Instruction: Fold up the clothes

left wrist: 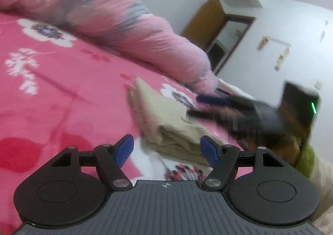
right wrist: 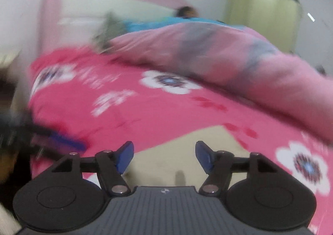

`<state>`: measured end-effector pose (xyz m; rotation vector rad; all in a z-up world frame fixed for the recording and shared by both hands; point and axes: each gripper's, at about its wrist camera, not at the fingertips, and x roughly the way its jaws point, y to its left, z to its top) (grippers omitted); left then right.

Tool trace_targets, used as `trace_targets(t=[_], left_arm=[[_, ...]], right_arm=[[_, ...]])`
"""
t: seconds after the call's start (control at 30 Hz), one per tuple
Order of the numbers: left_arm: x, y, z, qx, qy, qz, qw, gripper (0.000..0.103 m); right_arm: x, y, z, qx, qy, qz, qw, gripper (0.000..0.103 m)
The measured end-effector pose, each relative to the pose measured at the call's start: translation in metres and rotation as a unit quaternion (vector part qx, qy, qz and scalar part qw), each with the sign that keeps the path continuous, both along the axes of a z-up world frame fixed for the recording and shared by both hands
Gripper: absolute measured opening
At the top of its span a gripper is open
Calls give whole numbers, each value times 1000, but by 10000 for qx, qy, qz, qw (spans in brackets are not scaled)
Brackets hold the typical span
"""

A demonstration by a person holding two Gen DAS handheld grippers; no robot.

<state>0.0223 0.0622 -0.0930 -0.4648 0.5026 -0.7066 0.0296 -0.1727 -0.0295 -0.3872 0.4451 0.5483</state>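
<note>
A folded beige garment lies on the pink floral bedsheet, just ahead of my left gripper. That gripper is open with nothing between its blue pads. Beyond the garment's far right edge, my right gripper shows blurred and open. In the right wrist view the same garment lies flat under and ahead of the right gripper, whose jaws stand wide apart and hold nothing. The left gripper appears as a blur low on the left.
A bulky pink and grey duvet is heaped along the far side of the bed. A person in blue lies behind it by the headboard. A doorway and white walls lie beyond the bed's corner.
</note>
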Motion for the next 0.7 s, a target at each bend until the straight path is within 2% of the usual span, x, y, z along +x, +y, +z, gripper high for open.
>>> trace_targets(t=[0.1, 0.2, 0.23, 0.3, 0.33, 0.37, 0.4, 0.5, 0.7], left_arm=[[2, 4, 1, 104, -25, 95, 9999, 71], [0, 5, 1, 169, -54, 115, 9998, 71], [-1, 6, 1, 155, -55, 111, 9998, 71], [-2, 7, -1, 133, -51, 101, 9998, 71], [-4, 7, -3, 135, -45, 99, 9998, 71], [-4, 7, -3, 138, -33, 90, 9999, 71], [-3, 7, -4, 142, -18, 76, 9999, 71], [-1, 6, -5, 113, -5, 47, 9999, 71], [-1, 8, -7, 85, 57, 17, 9999, 71]], right_arm=[[-8, 34, -26, -809, -150, 137, 9965, 73], [-11, 57, -53, -1744, -591, 103, 9828, 72], [-13, 61, -58, -1906, -725, 76, 9789, 72], [-15, 64, -61, -1927, -865, -14, 9774, 60], [-16, 65, -62, -1906, -911, -62, 9774, 58], [-16, 63, -60, -1769, -865, -124, 9803, 49], [-15, 59, -57, -1627, -808, -194, 9832, 47], [-13, 51, -50, -1221, -642, -392, 9897, 47], [-10, 49, -40, -800, -525, -444, 9944, 47]])
